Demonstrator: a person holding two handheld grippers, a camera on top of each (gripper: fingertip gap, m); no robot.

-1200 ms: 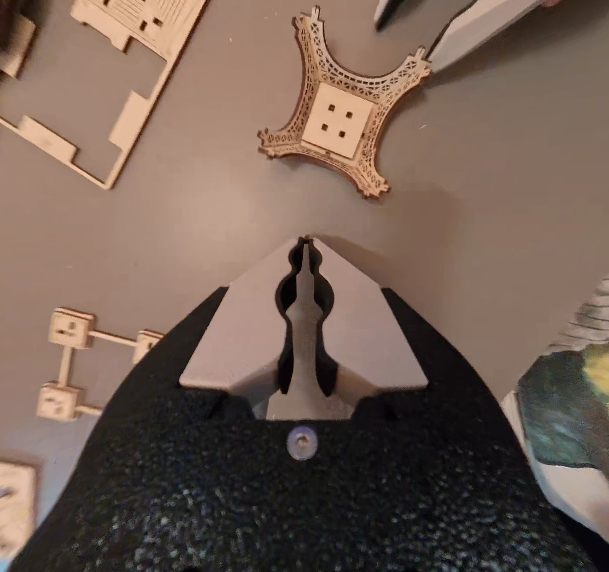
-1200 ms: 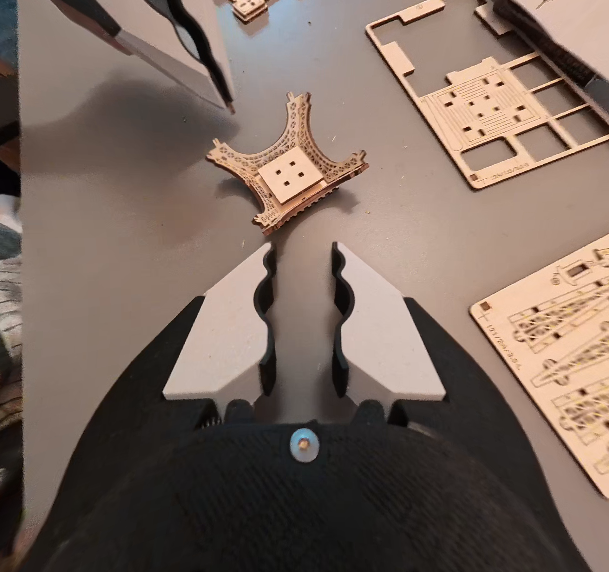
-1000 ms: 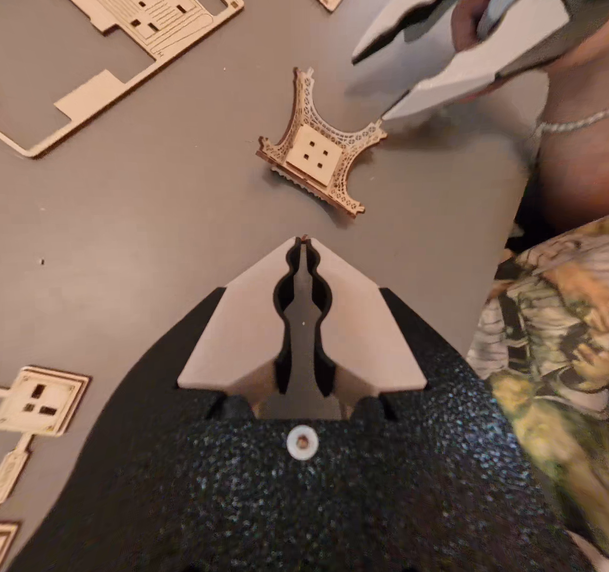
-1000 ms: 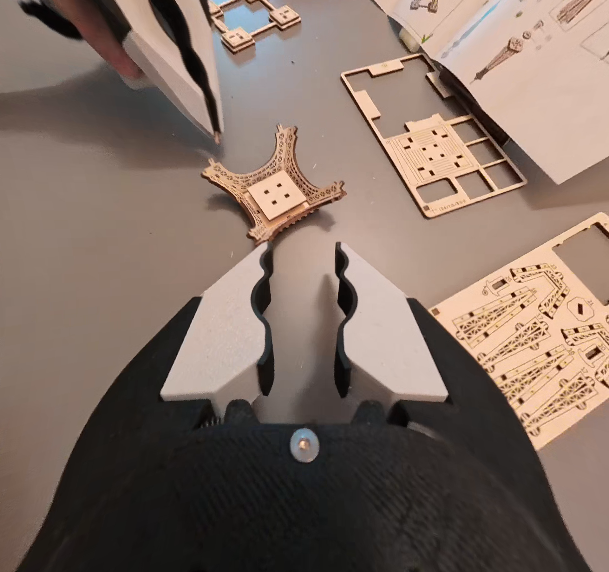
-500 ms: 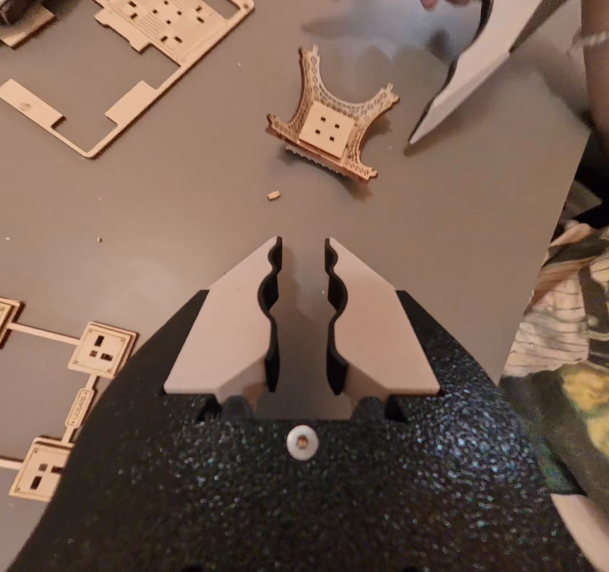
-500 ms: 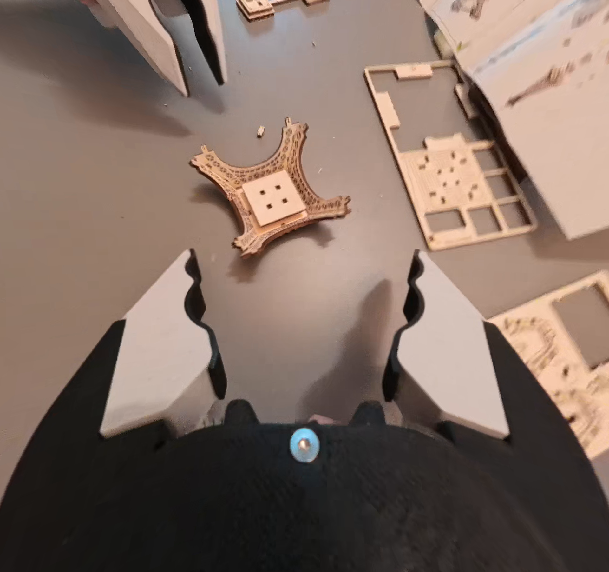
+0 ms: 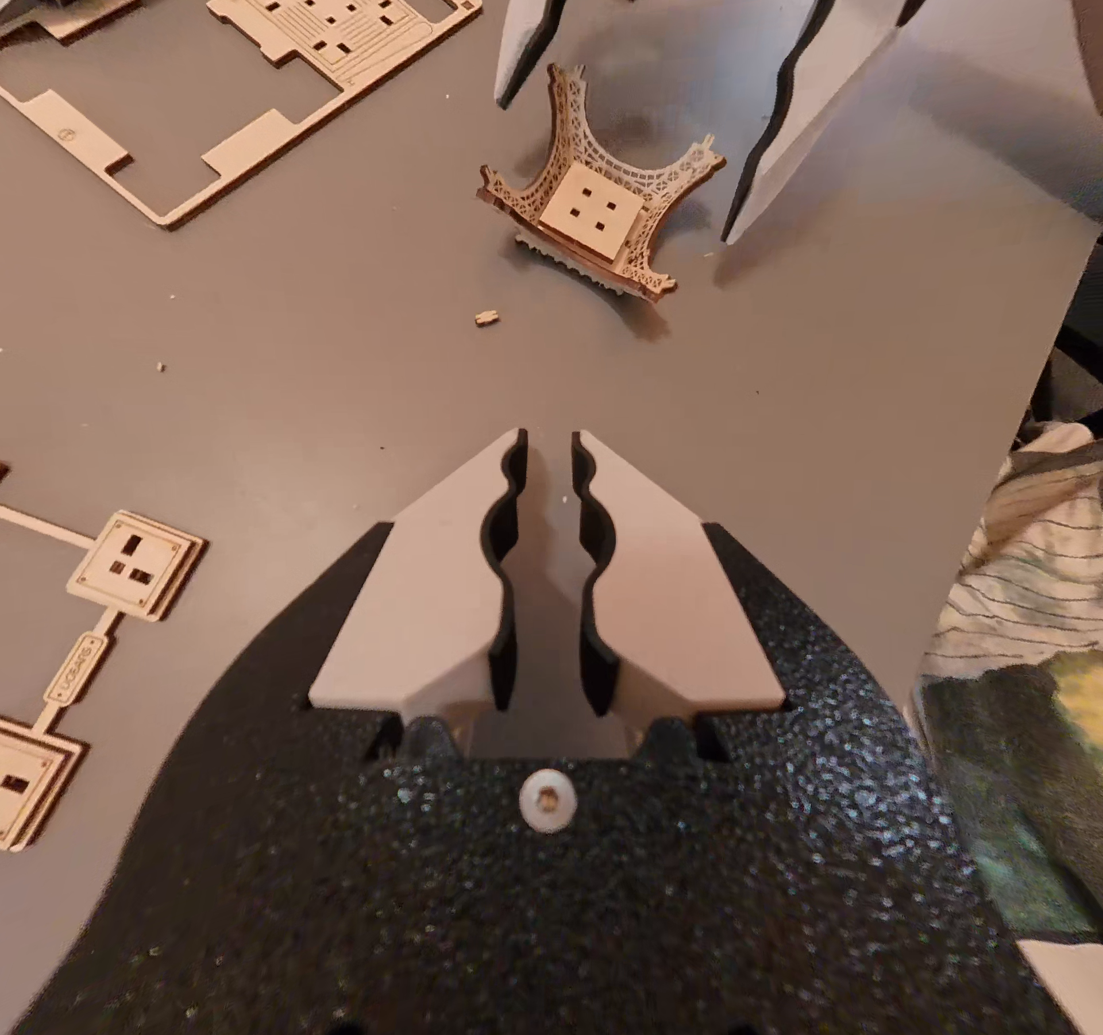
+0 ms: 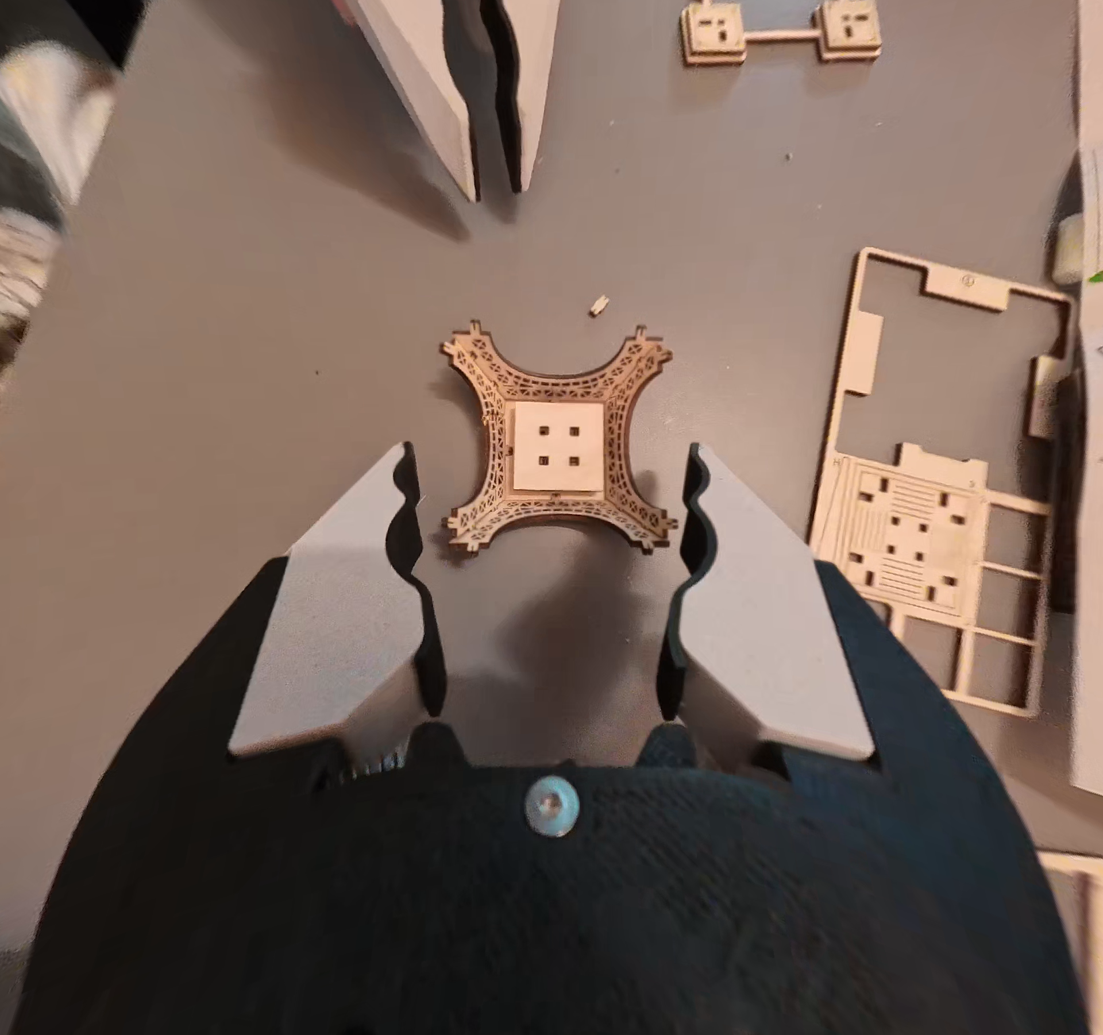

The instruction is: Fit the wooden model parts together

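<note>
1. In the right wrist view, the right gripper (image 8: 552,457) fills the lower half of the frame, its jaws spread wide and holding nothing.
2. Just beyond its fingertips, at the centre of the frame, the wooden tower base (image 8: 558,448) lies on the grey table (image 8: 239,350). Its four lattice legs splay outward, and a pale square plate with four small holes sits in its middle. The fingertips flank the base's near corners; whether they touch it cannot be told.
3. A tiny wooden chip (image 8: 598,306) lies just past the base, apart from it.
4. At the right of that frame lies a punched-out wooden sheet (image 8: 931,493). At the upper right is a frame of small square blocks (image 8: 782,30).
5. At the top of that frame the left gripper (image 8: 496,192) points down toward the table, well apart from the base.
6. In the left wrist view, the left gripper (image 7: 549,439) sits in the lower half, released to a narrow gap and empty.
7. Beyond it, right of centre in the upper half, is the tower base (image 7: 597,207), with the chip (image 7: 487,318) nearer and to its left.
8. The right gripper's fingers (image 7: 794,129) stand on either side of the base at the top of the frame.
</note>
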